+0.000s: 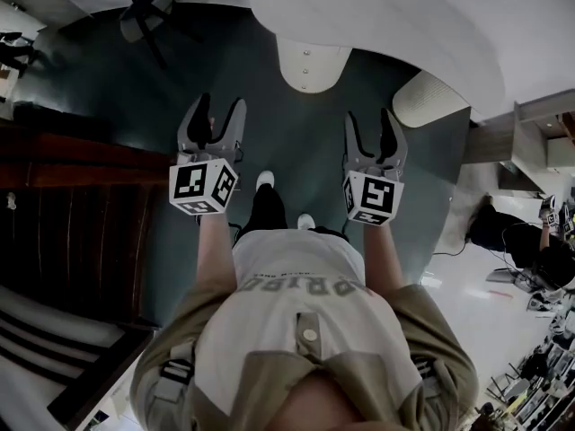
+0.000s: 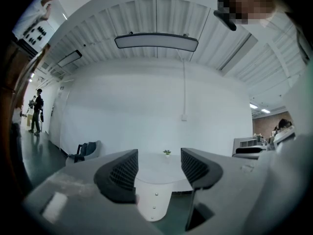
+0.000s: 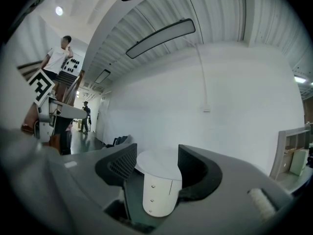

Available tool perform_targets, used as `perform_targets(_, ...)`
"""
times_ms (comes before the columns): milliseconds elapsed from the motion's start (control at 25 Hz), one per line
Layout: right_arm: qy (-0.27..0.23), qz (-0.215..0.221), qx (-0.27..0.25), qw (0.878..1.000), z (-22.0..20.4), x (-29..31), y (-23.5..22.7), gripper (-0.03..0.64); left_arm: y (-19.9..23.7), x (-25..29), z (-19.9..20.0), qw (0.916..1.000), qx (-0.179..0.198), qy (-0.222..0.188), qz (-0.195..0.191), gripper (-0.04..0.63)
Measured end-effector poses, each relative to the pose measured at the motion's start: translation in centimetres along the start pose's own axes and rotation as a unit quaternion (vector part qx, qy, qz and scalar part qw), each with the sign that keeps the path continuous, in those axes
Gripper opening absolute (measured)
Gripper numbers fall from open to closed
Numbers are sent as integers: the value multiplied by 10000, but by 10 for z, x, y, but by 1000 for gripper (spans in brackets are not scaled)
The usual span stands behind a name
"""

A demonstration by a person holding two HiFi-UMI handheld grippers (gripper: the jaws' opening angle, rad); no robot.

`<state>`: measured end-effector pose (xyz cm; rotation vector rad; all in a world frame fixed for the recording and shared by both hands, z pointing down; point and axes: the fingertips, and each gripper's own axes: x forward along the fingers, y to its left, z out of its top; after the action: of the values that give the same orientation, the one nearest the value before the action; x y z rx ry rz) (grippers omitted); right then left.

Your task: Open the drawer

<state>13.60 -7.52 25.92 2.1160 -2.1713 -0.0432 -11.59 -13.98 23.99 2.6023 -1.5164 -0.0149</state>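
While left hand-held gripper (image 1: 220, 108) and right (image 1: 370, 118) gape empty, only head view shows shoes (image 1: 265, 180)

The dark green floor (image 1: 296, 142) carries a white, round-fronted drawer unit (image 1: 310, 65) at its far side, standing under a white tabletop (image 1: 386, 16) with three small knobs in a line down its front. Near the floor's far left corner stands a dark-framed chair (image 1: 148, 7), and towards its right edge, well apart from the drawer unit, a pale ribbed round seat (image 1: 429, 99). On the bare middle stretch stand the person's two white shoes (image 1: 265, 180).
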Motion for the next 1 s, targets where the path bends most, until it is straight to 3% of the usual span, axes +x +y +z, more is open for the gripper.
perform_targets(600, 195, -838, -44, 9963, -1, 113, 25, 267, 75, 124, 19, 9954, 91, 157, -942, 276)
perform_targets(1000, 301, -947, -66, 9950, -23, 166, 38, 267, 92, 158, 10, 9926, -11, 261, -1182, 276)
